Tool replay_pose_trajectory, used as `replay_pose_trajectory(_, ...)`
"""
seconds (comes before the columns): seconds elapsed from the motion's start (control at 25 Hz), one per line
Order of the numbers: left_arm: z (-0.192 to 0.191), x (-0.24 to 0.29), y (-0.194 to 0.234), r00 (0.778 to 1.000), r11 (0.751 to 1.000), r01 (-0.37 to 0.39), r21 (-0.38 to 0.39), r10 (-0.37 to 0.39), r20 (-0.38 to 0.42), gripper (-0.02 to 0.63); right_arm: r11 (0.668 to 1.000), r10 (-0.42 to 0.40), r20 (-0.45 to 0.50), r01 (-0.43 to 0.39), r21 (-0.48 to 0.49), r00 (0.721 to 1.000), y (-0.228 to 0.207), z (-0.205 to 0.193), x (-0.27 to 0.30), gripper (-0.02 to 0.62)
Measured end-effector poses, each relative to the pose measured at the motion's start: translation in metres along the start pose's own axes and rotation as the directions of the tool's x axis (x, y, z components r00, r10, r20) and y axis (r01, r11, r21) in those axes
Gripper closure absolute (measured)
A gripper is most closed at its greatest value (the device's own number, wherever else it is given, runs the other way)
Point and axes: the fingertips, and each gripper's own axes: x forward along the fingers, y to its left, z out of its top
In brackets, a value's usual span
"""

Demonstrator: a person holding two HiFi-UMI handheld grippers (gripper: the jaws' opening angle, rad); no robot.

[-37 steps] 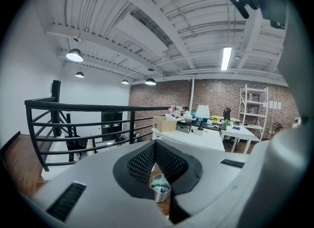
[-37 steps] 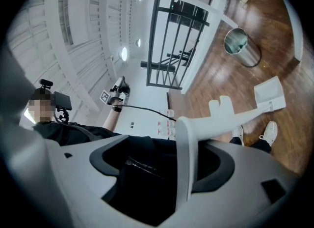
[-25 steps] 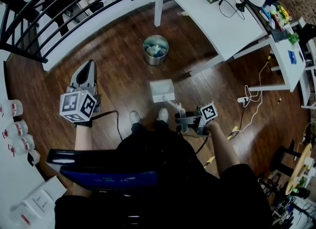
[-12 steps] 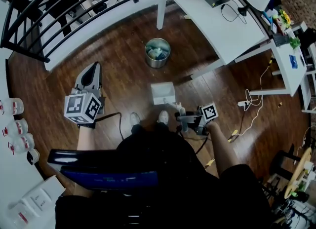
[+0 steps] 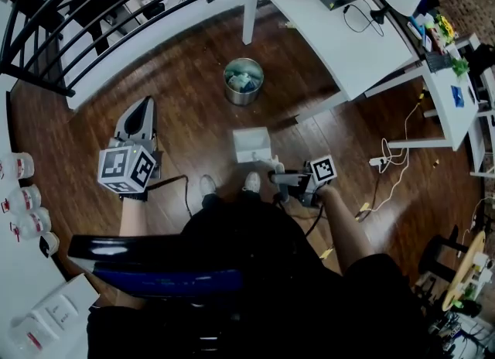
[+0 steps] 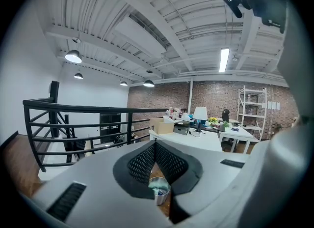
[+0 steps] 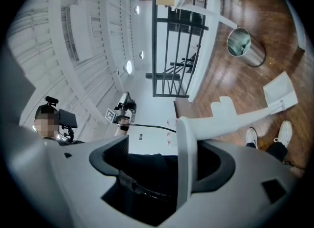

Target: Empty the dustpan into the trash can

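Note:
A white dustpan (image 5: 253, 145) hangs above the wooden floor just ahead of the person's shoes. My right gripper (image 5: 280, 182) is shut on the dustpan's handle (image 7: 230, 122), and the pan (image 7: 280, 92) sticks out beyond it. The metal trash can (image 5: 244, 80) stands farther ahead with rubbish inside; it also shows as the trash can (image 7: 244, 45) in the right gripper view. My left gripper (image 5: 139, 114) hovers off to the left, shut and empty. Along its closed jaws (image 6: 155, 148) the trash can (image 6: 159, 190) is seen straight ahead.
A black railing (image 5: 77, 17) curves round the far left. White desks (image 5: 340, 32) with a box and devices stand behind and right of the can. A power strip and cables (image 5: 383, 160) lie on the floor at right. Bottles (image 5: 23, 203) sit on a white surface at left.
The right gripper with the dustpan has shifted slightly to the left. The left gripper has stayed where it was, still shut.

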Motion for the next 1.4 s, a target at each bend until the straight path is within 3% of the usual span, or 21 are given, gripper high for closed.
replay_pose_trajectory(0.24, 0.003, 0.007, -0.006, 1.000, 1.000, -0.024, 0.004, 0.024, -0.001, 0.600, 0.994, 0.092, 0.051, -0.094, 0.056, 0.995, 0.010, 0.041, -0.006, 0.213)
replay_pose_trajectory(0.52, 0.003, 0.008, -0.015, 0.997, 0.997, -0.077, 0.005, 0.077, -0.005, 0.600, 0.984, 0.157, -0.033, -0.153, 0.091, 0.987, 0.014, 0.055, -0.010, 0.213)
replay_pose_trajectory(0.92, -0.009, -0.003, -0.035, 0.988, 0.988, -0.153, -0.003, 0.152, -0.021, 0.600, 0.958, 0.266, -0.001, -0.265, 0.111, 0.964, 0.031, 0.101, -0.010, 0.213)
replay_pose_trajectory(1.4, -0.011, -0.011, -0.028, 0.984, 0.984, -0.179, -0.014, 0.178, -0.030, 0.600, 0.957, 0.262, -0.083, -0.248, 0.150, 0.961, 0.029, 0.077, -0.014, 0.213)
